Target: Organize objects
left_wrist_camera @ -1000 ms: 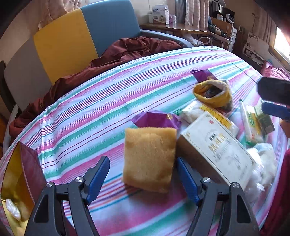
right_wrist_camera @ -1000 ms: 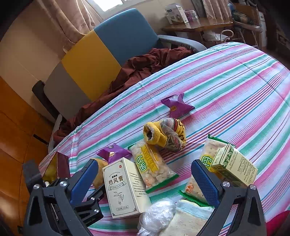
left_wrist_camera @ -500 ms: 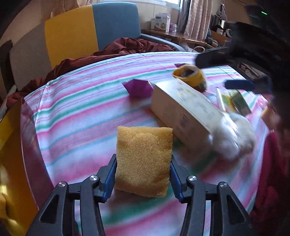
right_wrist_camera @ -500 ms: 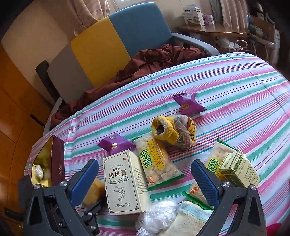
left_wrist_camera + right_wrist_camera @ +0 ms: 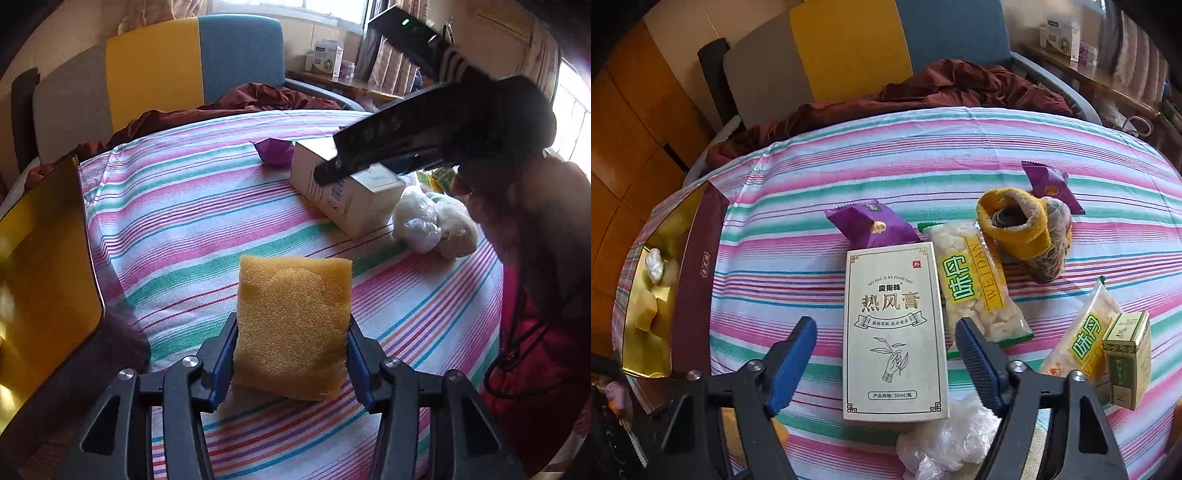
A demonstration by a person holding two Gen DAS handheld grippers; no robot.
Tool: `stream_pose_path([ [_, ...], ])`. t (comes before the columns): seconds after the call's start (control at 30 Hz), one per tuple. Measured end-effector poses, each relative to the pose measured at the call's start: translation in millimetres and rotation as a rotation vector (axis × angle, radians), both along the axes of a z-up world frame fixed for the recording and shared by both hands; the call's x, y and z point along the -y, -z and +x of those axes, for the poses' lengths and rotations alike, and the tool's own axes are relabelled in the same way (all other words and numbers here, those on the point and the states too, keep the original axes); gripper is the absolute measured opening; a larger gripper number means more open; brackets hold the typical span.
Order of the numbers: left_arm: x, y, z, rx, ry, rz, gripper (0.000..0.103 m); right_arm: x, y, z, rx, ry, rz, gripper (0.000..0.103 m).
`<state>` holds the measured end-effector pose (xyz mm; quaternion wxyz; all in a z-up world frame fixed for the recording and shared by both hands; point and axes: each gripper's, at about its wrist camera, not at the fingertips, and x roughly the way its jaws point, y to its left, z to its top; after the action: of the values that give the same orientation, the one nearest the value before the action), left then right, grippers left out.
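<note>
My left gripper (image 5: pixel 291 354) is shut on a yellow sponge (image 5: pixel 291 325), held just above the striped tablecloth (image 5: pixel 192 229) beside a gold-lined maroon box (image 5: pixel 44 258). In the right wrist view my right gripper (image 5: pixel 885 325) hangs over a white carton with Chinese print (image 5: pixel 894 332). Its jaws are closing and straddle the carton, and the blue pads (image 5: pixel 792 354) stand clear of the carton's sides. The left wrist view shows that gripper (image 5: pixel 373 155) above the same carton (image 5: pixel 347 195), with a person's hand (image 5: pixel 517 206) on it.
The maroon box (image 5: pixel 698 277) at the table's left edge holds a few small items. Around the carton lie two purple packets (image 5: pixel 871 225), two snack bags (image 5: pixel 975 288), a yellow knit sock (image 5: pixel 1015 221), a green carton (image 5: pixel 1126 358) and a clear plastic bag (image 5: pixel 945 439). A chair (image 5: pixel 849 55) stands behind.
My left gripper closed on the sponge and carried it left toward the gold-lined box. My right gripper rolled, came down over the white carton, and its jaws narrowed around it.
</note>
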<state>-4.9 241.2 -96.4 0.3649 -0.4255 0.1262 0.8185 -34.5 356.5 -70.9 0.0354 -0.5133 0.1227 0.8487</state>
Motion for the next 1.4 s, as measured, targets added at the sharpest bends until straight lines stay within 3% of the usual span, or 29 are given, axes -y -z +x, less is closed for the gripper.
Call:
stream_pose_path([
  [0.13, 4, 1, 1, -0.011, 0.005, 0.024, 0.053, 8, 10, -5, 0.030, -0.024, 0.077, 0.052],
  [0.23, 4, 2, 3, -0.026, 0.012, 0.026, 0.053, 7, 18, -9, 0.073, -0.027, 0.069, 0.051],
  [0.5, 9, -4, 15, -0.038, 0.041, 0.017, 0.052, 5, 19, -10, 0.072, -0.026, 0.075, 0.051],
  [0.73, 39, -41, 35, -0.069, 0.082, 0.085, 0.052, 6, 21, -7, 0.080, -0.037, 0.103, 0.052],
  [0.83, 70, -66, 29, -0.073, 0.023, 0.137, 0.052, 7, 22, -7, 0.081, -0.039, 0.111, 0.052],
  [0.97, 130, -97, 10, -0.094, -0.134, 0.197, 0.052, 10, 22, -8, 0.080, -0.039, 0.119, 0.052],
  [1.07, 178, -109, -18, -0.144, -0.288, 0.177, 0.052, 10, 22, -8, 0.083, -0.043, 0.129, 0.052],
  [1.23, 230, -88, -56, -0.114, -0.466, 0.068, 0.052, 10, 21, -6, 0.083, -0.047, 0.142, 0.052],
  [1.4, 250, -56, -68, -0.068, -0.527, -0.022, 0.052, 13, 23, -8, 0.085, -0.048, 0.147, 0.052],
])
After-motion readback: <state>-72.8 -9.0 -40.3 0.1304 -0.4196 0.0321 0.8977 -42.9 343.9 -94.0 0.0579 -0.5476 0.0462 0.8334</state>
